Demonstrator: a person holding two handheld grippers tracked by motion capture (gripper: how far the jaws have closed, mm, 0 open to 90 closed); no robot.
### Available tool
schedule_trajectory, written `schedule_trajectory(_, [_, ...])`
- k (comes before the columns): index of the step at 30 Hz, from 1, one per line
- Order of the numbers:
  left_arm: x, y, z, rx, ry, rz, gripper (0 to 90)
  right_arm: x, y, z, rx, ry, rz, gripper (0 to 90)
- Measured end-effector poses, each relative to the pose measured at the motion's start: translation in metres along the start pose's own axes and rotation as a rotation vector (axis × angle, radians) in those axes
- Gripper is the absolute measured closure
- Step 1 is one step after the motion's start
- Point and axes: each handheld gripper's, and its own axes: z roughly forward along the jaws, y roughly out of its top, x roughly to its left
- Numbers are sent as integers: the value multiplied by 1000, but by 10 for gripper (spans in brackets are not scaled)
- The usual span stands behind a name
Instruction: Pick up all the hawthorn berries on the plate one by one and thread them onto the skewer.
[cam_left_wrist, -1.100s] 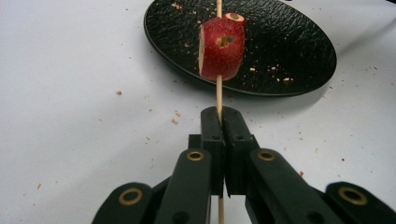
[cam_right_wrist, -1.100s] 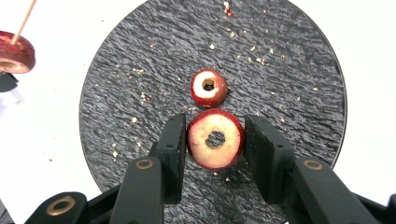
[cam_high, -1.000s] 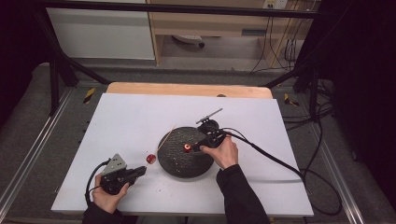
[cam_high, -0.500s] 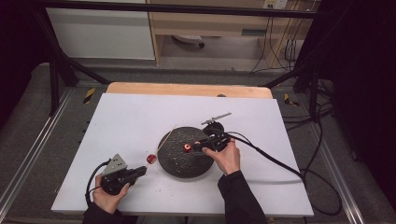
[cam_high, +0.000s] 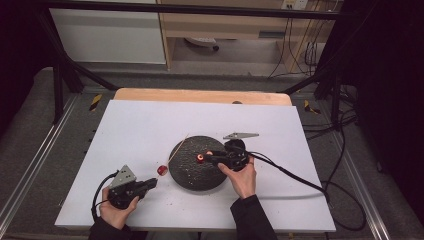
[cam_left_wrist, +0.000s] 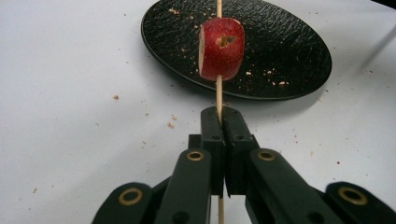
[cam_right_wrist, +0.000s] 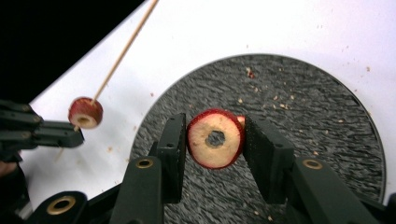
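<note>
A white table (cam_high: 150, 125) carried a black plate (cam_high: 192, 172) near its middle, slightly to the near side. Crumbs (cam_left_wrist: 170, 121) were scattered on the tabletop left of the plate.

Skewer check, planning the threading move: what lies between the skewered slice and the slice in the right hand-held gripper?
In the high view, just the black plate's left part and bare table.

The high view looks down from afar; both gripper views sit close, seemingly low, sharing the black plate (cam_high: 196, 162).
</note>
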Motion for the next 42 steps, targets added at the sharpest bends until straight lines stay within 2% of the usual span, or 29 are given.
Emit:
schedule_trajectory(8, [-1,0,0,-3,-1,1,885,-3,-16,1,-135,59,64,607])
schedule_trajectory(14, [-2,0,0,-5,-2,3,885,-3,-23,4,-229,70,96,607])
schedule_trajectory(29, [-3,0,1,-8,-5,6,885,0,-18,4,-435,92,140,608])
schedule_trajectory(32, [-3,1,1,-10,-7,6,884,-1,-15,5,-463,103,162,608])
schedule_trajectory(42, [-5,1,1,-18,-10,4,885,-4,-9,8,-552,96,207,609])
